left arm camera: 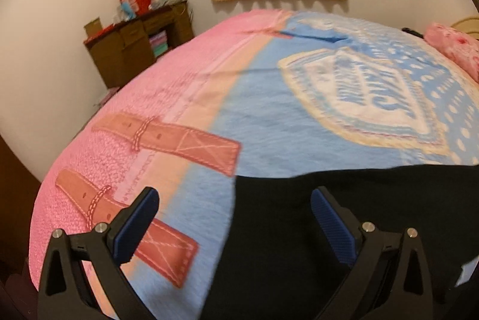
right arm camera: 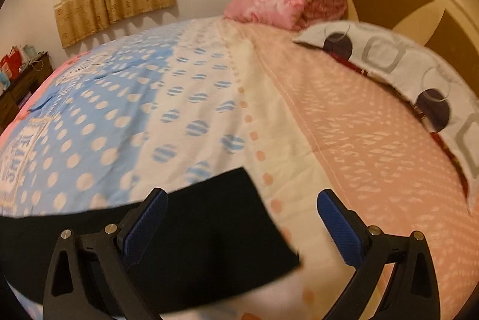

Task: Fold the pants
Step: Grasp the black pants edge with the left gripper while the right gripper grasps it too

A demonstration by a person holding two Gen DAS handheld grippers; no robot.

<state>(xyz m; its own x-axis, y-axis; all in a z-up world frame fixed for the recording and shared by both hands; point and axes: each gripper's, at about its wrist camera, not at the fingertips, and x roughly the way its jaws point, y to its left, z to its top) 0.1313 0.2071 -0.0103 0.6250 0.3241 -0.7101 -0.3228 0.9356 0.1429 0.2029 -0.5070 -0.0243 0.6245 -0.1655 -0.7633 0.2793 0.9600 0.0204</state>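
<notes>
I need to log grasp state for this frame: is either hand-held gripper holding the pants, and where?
Nothing is held. Both the left hand-held gripper and right hand-held gripper are open above the black pants.

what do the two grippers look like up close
Left gripper and right gripper look alike: matte black angular plastic fingers with triangular cutouts, each tipped inside with a ribbed blue pad. Round silver bolt heads sit on every finger. No cables, markings, hands or sleeves show.

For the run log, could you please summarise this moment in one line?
left hand-held gripper: open | right hand-held gripper: open | black pants: flat on bedspread, ungrasped
</notes>
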